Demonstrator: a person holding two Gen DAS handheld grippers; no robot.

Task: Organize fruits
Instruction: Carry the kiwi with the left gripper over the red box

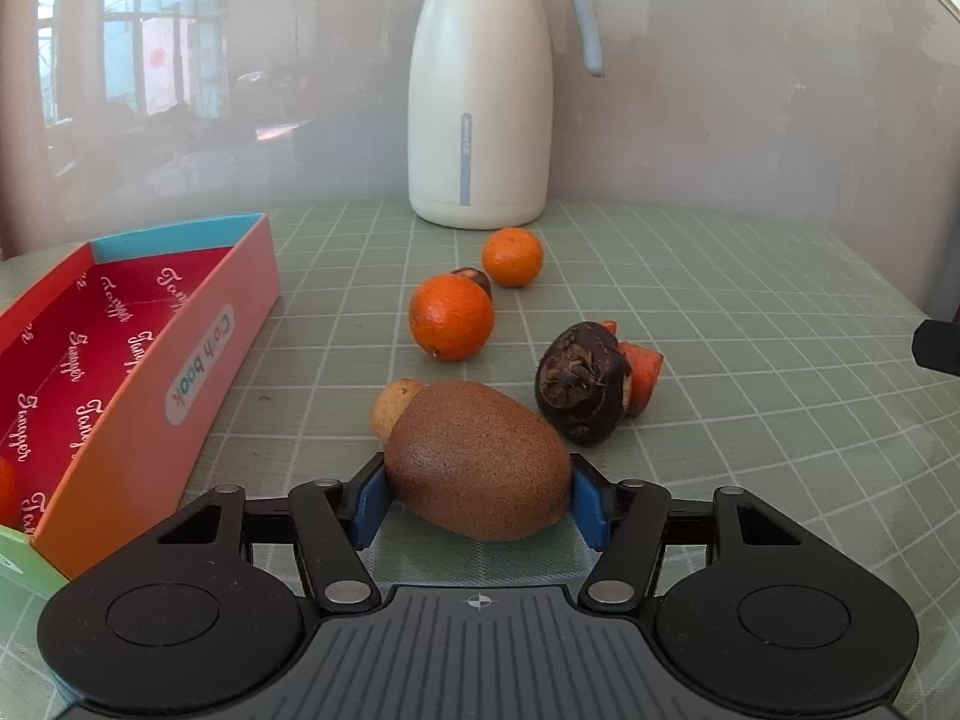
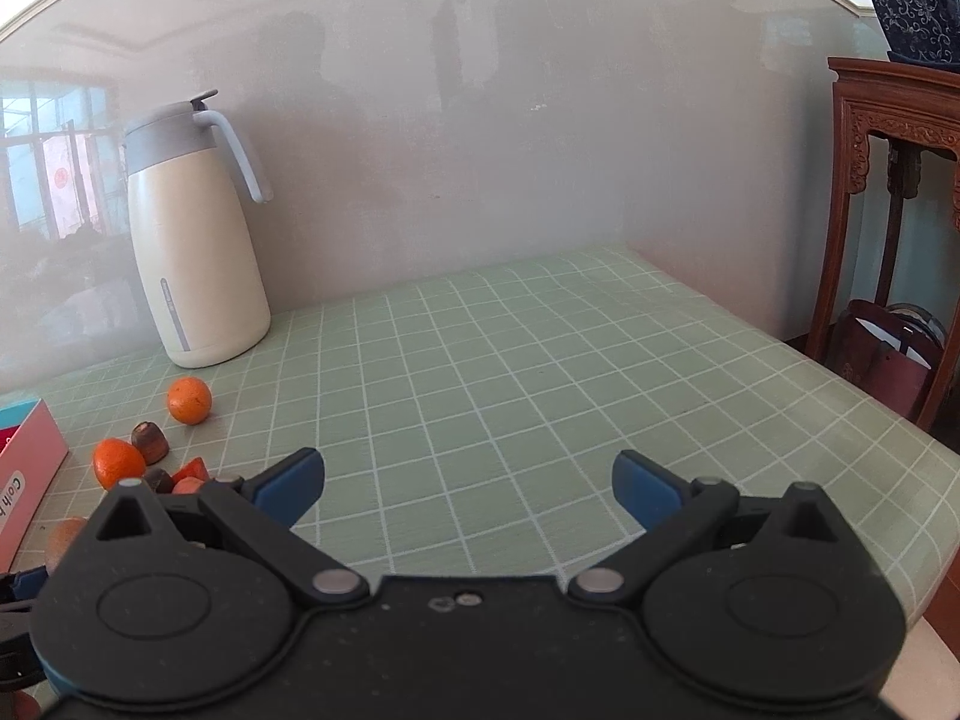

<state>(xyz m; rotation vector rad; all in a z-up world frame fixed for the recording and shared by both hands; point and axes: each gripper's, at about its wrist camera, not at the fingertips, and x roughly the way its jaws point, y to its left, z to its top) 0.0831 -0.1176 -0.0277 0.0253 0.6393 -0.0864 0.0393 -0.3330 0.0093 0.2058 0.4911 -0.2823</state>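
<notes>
Clamped across the short width of the kiwi at lower centre of the left wrist view: the left gripper, blue pads pressed to both flanks, jaws about half closed around the fruit. Gripped at the near, fatter end, probably so that the far end juts forward and clears the neighbours on a lift. Hard to tell whether resting on the green checked mat or just off it. Open and waiting at left of frame, the red-lined box, long side turned toward the fruit, likely the destination; a sliver of orange already inside at its near corner. Scattered at centre of frame, just beyond the kiwi: a tan, potato-like lump touching or hidden behind the kiwi's left shoulder, a dark water chestnut with carrot pieces behind it, a large orange partly hiding another dark chestnut, and a smaller orange near the foot of the cream thermos jug. Out of the way on the other side, in the right wrist view: the right gripper, spread wide, holding nothing, hovering over bare mat at lower centre, with the fruit cluster off at lower left; seemingly parked to leave the left side room.
</notes>
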